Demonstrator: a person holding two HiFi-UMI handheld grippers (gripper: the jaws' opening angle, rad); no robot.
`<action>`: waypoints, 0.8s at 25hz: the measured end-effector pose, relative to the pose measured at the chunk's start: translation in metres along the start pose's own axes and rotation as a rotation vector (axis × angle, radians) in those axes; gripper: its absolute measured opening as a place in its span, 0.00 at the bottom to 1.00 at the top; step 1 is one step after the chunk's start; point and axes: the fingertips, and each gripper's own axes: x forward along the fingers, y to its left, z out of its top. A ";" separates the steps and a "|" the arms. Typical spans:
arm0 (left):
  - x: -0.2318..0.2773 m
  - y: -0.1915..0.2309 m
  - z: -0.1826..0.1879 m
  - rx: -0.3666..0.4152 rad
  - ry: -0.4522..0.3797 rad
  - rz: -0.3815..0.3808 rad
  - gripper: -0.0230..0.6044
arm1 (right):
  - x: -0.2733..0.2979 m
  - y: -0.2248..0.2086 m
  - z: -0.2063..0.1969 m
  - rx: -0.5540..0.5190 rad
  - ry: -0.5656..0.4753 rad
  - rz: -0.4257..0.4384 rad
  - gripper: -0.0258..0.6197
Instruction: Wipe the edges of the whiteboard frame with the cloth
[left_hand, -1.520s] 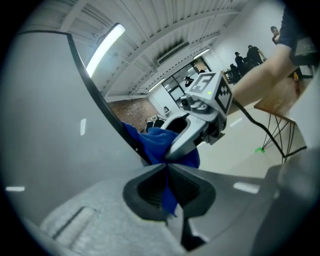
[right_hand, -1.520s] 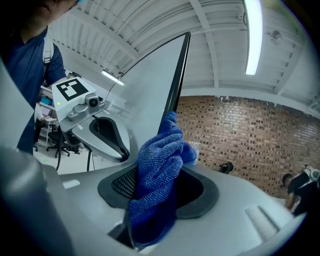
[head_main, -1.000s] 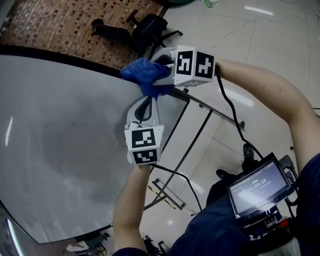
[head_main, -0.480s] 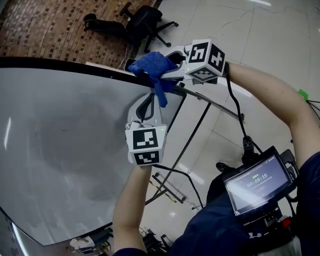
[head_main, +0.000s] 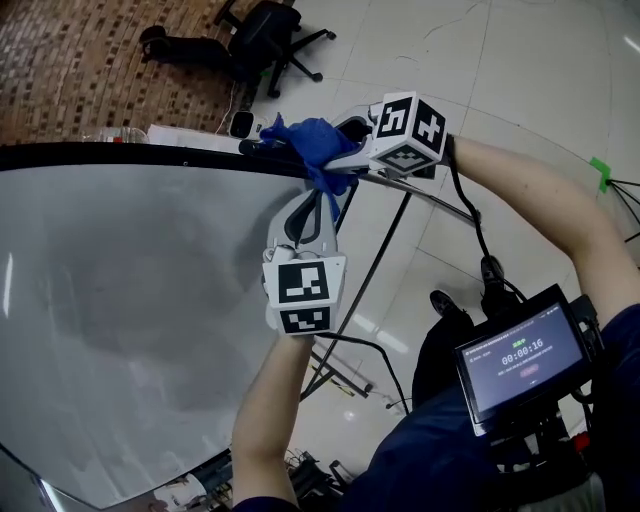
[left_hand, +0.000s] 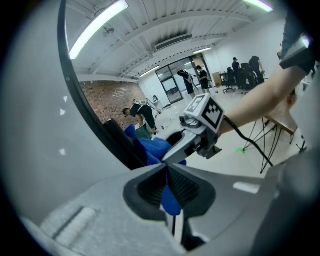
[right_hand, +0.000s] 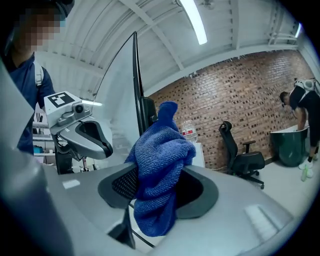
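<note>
- A person is standing at the right-hand end of a large whiteboard (head_main: 130, 300) and looking steeply down on it, working where the top of its black frame (head_main: 150, 156) meets the upper right corner
- The right tongs (head_main: 338, 148) are pinching a bunched blue cloth (head_main: 305, 138); a thick wad is filling the gap between the jaws, so soft fabric rather than hard tips is facing the frame
- The cloth is sitting at that corner and appears to be resting against the frame, with a loose tail hanging down beside the right side edge
- The left tongs (head_main: 318, 200) are pressed together and gripping nothing, pointing up along the right side edge just below the cloth
- A strip of blue is showing behind their tips, most likely the hanging tail; whether they are touching the board is unclear, though they seem placed to steady it
- Judging by where the cloth is lying, the wiping is at the corner, with the right side edge likely next
</note>
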 end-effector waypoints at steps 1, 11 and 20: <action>0.007 -0.005 -0.006 0.000 0.005 -0.017 0.05 | 0.001 -0.002 -0.008 0.005 0.003 0.002 0.35; 0.056 -0.042 -0.059 -0.039 0.061 -0.124 0.05 | -0.011 -0.034 -0.057 0.173 -0.082 -0.074 0.35; 0.062 -0.062 -0.069 -0.059 0.079 -0.180 0.05 | -0.005 -0.043 -0.064 0.267 -0.152 -0.110 0.35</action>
